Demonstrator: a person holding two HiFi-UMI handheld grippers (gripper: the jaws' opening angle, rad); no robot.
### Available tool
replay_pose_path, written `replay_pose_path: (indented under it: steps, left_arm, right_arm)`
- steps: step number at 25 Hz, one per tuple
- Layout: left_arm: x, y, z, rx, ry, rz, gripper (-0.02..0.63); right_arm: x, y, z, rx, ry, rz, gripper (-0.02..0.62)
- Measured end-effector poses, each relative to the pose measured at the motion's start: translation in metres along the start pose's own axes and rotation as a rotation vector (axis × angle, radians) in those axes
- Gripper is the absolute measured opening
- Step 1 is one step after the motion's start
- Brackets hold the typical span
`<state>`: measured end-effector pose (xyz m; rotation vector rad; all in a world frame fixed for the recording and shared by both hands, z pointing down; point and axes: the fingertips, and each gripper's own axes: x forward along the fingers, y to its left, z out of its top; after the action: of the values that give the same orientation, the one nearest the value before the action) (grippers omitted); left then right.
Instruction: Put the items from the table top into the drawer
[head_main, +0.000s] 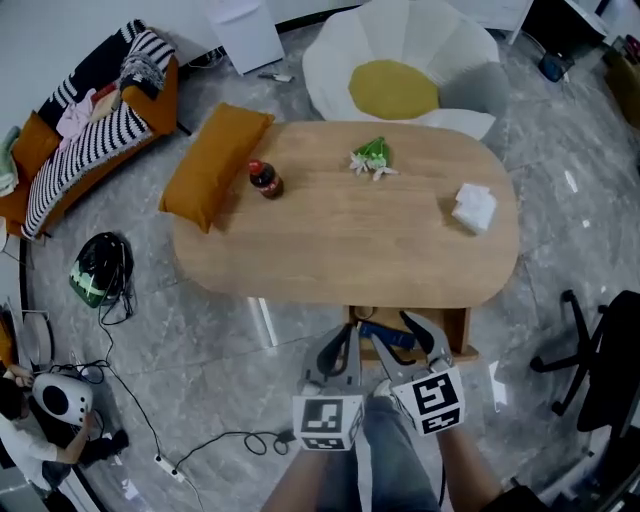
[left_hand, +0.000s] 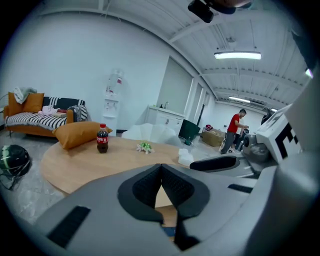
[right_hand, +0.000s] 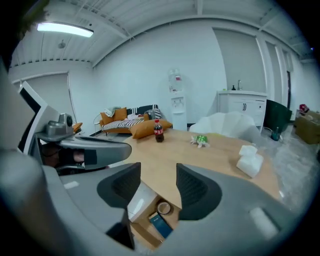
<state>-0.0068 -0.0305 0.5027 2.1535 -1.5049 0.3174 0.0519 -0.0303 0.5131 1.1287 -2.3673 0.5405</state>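
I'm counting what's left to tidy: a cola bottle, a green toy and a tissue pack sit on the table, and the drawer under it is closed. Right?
No: the drawer is open, not closed; the right gripper view shows a blue item and a tape roll inside. The cola bottle, green toy and tissue pack sit on the table.
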Motion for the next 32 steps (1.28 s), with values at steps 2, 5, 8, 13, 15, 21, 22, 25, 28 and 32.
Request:
replay_pose_path:
  steps: [2, 5, 8, 13, 15, 21, 22, 25, 28, 32]
  left_arm:
    - [-0.009, -0.006, 0.020, 0.005, -0.034, -0.005, 0.011]
    - [-0.023, -0.015, 0.047, 0.024, -0.082, -0.010, 0.011]
    - [-0.036, -0.024, 0.069, 0.047, -0.109, -0.021, 0.011]
    - [-0.055, -0.040, 0.116, 0.044, -0.191, -0.049, 0.011]
    - [-0.062, -0.046, 0.133, 0.045, -0.215, -0.055, 0.011]
    - [-0.085, -0.060, 0.190, 0.090, -0.287, -0.061, 0.011]
    - [-0.089, -0.065, 0.200, 0.109, -0.305, -0.074, 0.011]
    - [-0.099, -0.075, 0.218, 0.145, -0.342, -0.100, 0.011]
    - [-0.108, -0.082, 0.236, 0.171, -0.382, -0.110, 0.011]
    - [-0.120, -0.095, 0.253, 0.189, -0.411, -0.133, 0.011]
  right_arm:
    - [-0.010, 0.002, 0.019, -0.006, -0.035, -0.014, 0.213]
    - [-0.025, 0.011, 0.050, -0.020, -0.083, -0.021, 0.205]
    - [-0.040, 0.018, 0.082, -0.045, -0.138, -0.038, 0.195]
    - [-0.068, 0.029, 0.127, -0.103, -0.224, -0.060, 0.170]
    - [-0.078, 0.031, 0.140, -0.103, -0.249, -0.069, 0.152]
    - [-0.113, 0.036, 0.185, -0.102, -0.355, -0.112, 0.141]
    - [-0.119, 0.036, 0.192, -0.106, -0.373, -0.117, 0.137]
    - [-0.136, 0.038, 0.211, -0.136, -0.419, -0.130, 0.135]
    - [-0.152, 0.042, 0.228, -0.162, -0.465, -0.155, 0.132]
    - [-0.170, 0.047, 0.244, -0.166, -0.506, -0.183, 0.124]
